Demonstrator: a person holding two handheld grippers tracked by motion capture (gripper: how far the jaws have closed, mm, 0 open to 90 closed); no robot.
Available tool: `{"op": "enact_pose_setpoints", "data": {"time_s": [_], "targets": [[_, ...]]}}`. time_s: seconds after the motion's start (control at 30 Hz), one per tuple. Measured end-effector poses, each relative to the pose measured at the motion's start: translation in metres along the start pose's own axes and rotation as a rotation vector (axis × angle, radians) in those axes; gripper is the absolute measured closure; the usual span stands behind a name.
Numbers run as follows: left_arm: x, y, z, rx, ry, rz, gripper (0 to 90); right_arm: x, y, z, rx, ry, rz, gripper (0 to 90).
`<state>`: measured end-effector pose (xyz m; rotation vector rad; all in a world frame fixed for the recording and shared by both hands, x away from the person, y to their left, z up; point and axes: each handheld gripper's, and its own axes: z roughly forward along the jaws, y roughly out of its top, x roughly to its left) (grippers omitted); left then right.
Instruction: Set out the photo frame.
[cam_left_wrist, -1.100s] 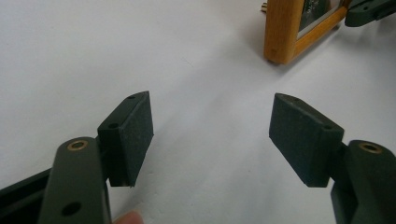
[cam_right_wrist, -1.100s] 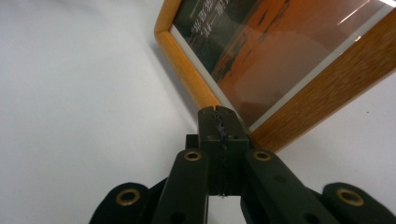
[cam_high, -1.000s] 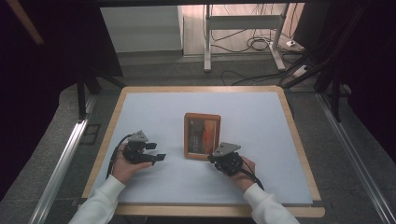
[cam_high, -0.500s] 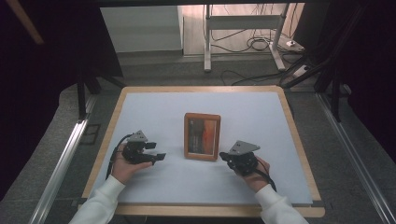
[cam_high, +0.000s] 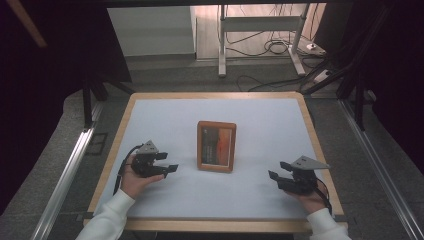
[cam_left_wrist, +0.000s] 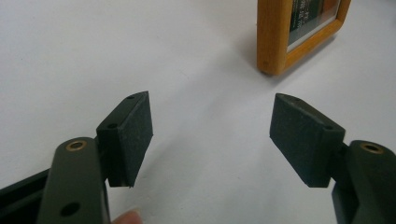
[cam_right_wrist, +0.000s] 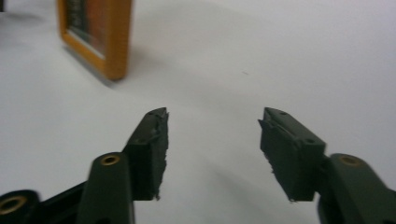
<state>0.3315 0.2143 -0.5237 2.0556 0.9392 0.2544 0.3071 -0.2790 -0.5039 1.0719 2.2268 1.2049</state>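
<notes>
While the white worktop (cam_high: 240, 200) with its pale wooden rim spreads under both your hands, the wooden picture frame (cam_high: 216, 146) sits near its middle, its long side running away from you and a dark orange picture behind its glass. You have it between your two grippers, touched by neither. Your left gripper (cam_high: 169, 168) rests low at the frame's left, fairly near it, jaws pointing toward the frame; in the left gripper view those jaws (cam_left_wrist: 210, 135) stand wide apart with bare worktop between them, and a corner of the frame (cam_left_wrist: 275, 42) shows beyond the right one. Your right gripper (cam_high: 276, 171) sits well apart from the frame, close to the worktop's right rim. Its jaws (cam_right_wrist: 212, 149) are wide too, holding nothing, with the frame (cam_right_wrist: 109, 32) off at upper left.
</notes>
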Motion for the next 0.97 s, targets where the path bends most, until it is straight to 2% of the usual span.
{"op": "enact_pose_setpoints", "data": {"time_s": [0.13, 0.4, 0.6, 0.97], "targets": [[-0.005, -0.001, -0.003, -0.005, 0.014, 0.005, 29.1, -0.009, -0.008, -0.006, -0.003, -0.014, 0.035, 34.7], [-0.010, -0.007, -0.008, -0.004, 0.036, 0.004, 29.1, -0.022, -0.014, -0.008, -0.004, -0.041, 0.051, 31.2], [-0.010, -0.007, -0.010, -0.012, 0.038, 0.007, 29.0, -0.020, -0.015, -0.006, 0.008, -0.044, 0.038, 29.5], [-0.007, -0.008, -0.009, -0.017, 0.041, 0.004, 28.2, -0.019, -0.013, -0.007, -0.014, -0.058, 0.060, 24.9]]}}
